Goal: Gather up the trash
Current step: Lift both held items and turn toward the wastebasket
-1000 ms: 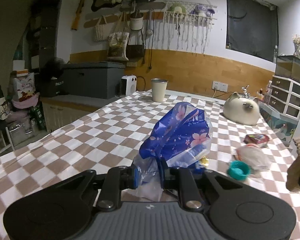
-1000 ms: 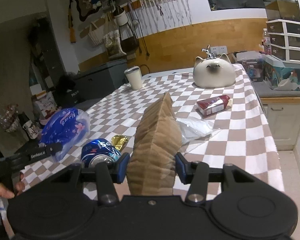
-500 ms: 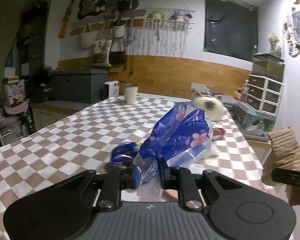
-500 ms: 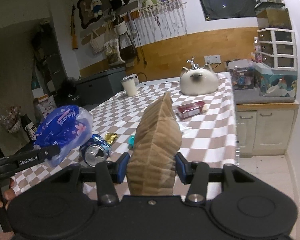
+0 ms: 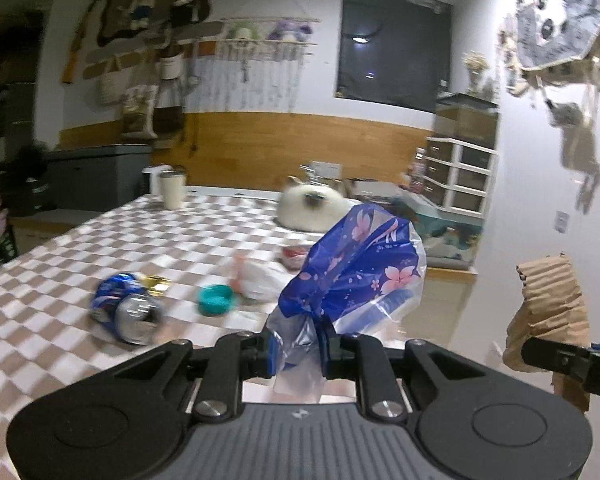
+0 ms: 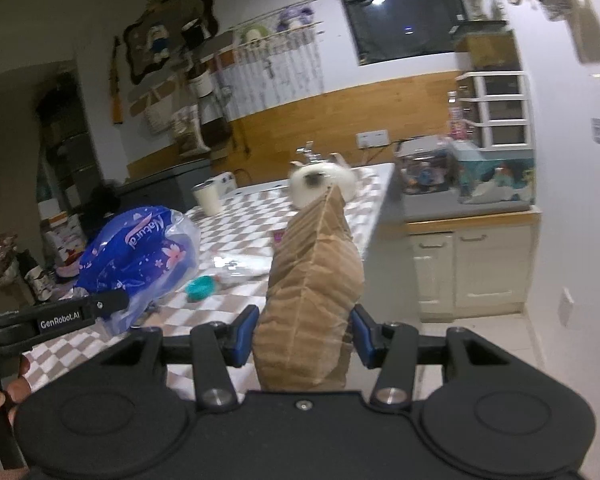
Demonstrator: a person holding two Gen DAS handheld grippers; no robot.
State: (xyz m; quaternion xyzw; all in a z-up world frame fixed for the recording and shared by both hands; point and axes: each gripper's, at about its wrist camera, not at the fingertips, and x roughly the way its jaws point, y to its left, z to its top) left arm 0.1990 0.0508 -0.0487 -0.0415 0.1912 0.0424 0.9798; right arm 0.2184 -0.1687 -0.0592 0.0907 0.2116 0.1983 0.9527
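Left gripper [image 5: 296,350] pinching the blue bag [image 5: 356,264] and right gripper [image 6: 302,334] clamping the brown paper bag [image 6: 314,280] have both swung off the bench [image 5: 60,280] toward 3 o'clock, so probably bin-bound, can [image 5: 126,308] left at 9.

- Our right gripper [image 6: 303,336] clamps a crumpled brown paper bag [image 6: 312,292] between its blue pads [image 6: 242,334]; the bag stands upright.
- At the left, our left gripper [image 6: 100,305] holds a blue flowered plastic bag [image 6: 140,248] above the checkered counter [image 6: 252,216].
- A teal cap [image 6: 200,288] lies on the counter just beside that bag, with clear plastic wrap [image 6: 246,266] near it.
- Further back stand a cream cup [image 6: 207,199] and a cat-shaped white ornament [image 6: 320,184], blurred.
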